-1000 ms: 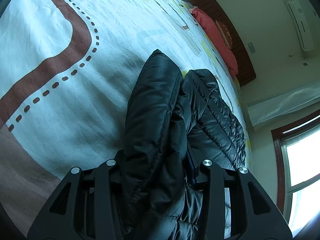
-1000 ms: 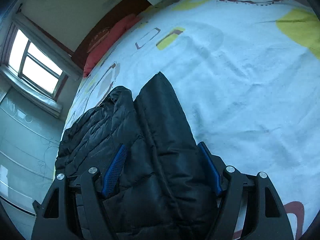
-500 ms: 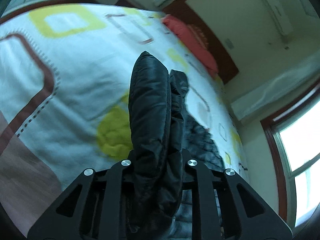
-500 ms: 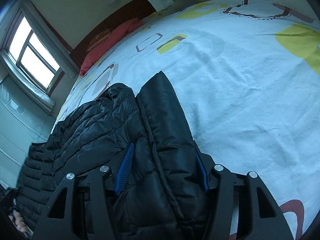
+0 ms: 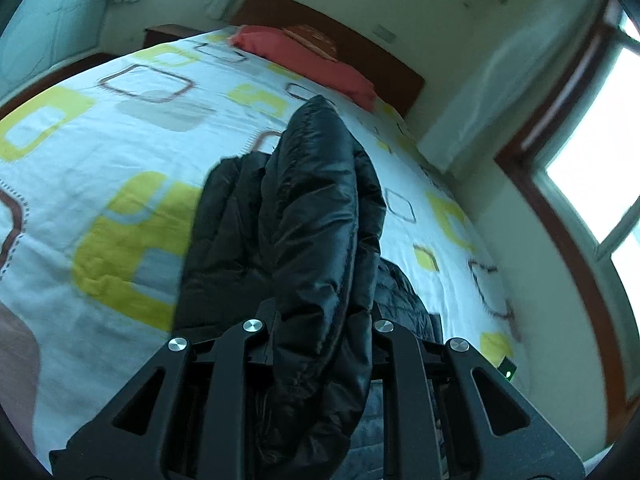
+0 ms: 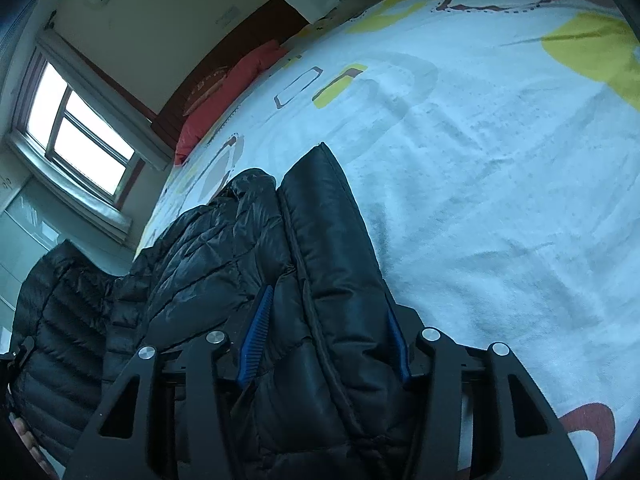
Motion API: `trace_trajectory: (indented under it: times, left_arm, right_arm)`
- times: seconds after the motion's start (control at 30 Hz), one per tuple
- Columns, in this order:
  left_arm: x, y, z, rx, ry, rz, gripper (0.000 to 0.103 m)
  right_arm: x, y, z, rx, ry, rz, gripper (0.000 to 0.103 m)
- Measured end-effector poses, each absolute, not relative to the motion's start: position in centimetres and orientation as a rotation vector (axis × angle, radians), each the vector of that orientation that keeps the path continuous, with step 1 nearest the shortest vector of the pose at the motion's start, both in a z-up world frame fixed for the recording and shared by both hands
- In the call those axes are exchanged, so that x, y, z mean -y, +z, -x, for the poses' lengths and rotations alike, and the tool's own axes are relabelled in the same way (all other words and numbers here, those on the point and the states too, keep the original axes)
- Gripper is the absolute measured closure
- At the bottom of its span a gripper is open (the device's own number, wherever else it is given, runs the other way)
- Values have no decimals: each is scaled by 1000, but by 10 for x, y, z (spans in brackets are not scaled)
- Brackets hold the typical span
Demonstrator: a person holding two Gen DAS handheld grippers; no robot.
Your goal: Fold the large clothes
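Jacket [image 5: 316, 216] pinched by both tongs [image 5: 320, 320] [image 6: 324, 340] above patterned bedsheet [image 6: 500, 200], red pillow [image 5: 308, 64] beyond.

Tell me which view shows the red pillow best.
The left wrist view: the red pillow lies along the headboard with its top surface visible. In the right wrist view, the pillow appears smaller and edge-on, beyond the black puffer jacket.
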State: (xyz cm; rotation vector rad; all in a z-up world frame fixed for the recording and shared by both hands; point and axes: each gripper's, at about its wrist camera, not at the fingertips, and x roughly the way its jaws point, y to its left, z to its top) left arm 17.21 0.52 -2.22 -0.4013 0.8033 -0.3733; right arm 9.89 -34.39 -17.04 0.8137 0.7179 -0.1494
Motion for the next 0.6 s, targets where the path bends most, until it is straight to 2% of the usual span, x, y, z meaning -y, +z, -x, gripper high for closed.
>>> trace_trajectory:
  times: [0.6]
  left_arm:
    - [144,-88,-159,-937,-475,207,85]
  right_arm:
    - [362,-177,-77,-705,-76,-890,62]
